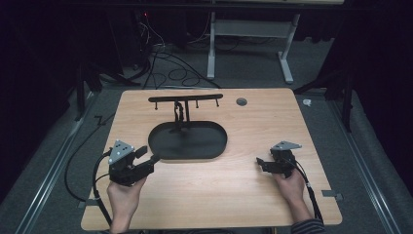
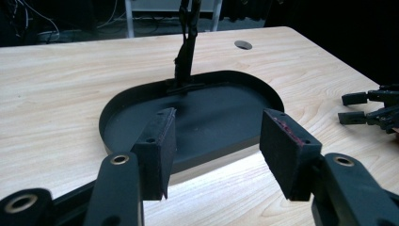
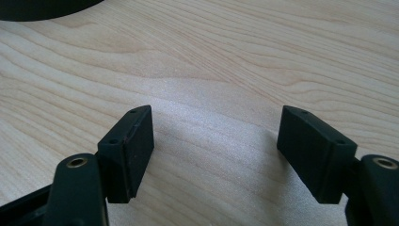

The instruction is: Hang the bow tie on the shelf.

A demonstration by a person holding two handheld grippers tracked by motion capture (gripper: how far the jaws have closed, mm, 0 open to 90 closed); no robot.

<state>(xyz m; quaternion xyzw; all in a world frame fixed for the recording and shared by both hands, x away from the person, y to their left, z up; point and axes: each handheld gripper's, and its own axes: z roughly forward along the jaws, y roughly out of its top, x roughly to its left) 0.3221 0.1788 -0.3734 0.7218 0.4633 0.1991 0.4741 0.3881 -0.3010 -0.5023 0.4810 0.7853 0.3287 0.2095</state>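
Observation:
A black oval tray lies at the middle of the wooden table, with a thin black stand rising from its far rim and carrying a crossbar with small pegs. My left gripper hovers at the tray's near left rim, open with nothing between its pads; in the left gripper view the tray lies just beyond the jaws. Toward the right, my right gripper rests low over bare wood, open and empty, and it also appears at the edge of the left gripper view.
A small round grommet hole sits in the table's far part, right of the crossbar. Cables trail from both grippers off the near edge. Beyond the table are a dark floor with loose cables and a white desk frame.

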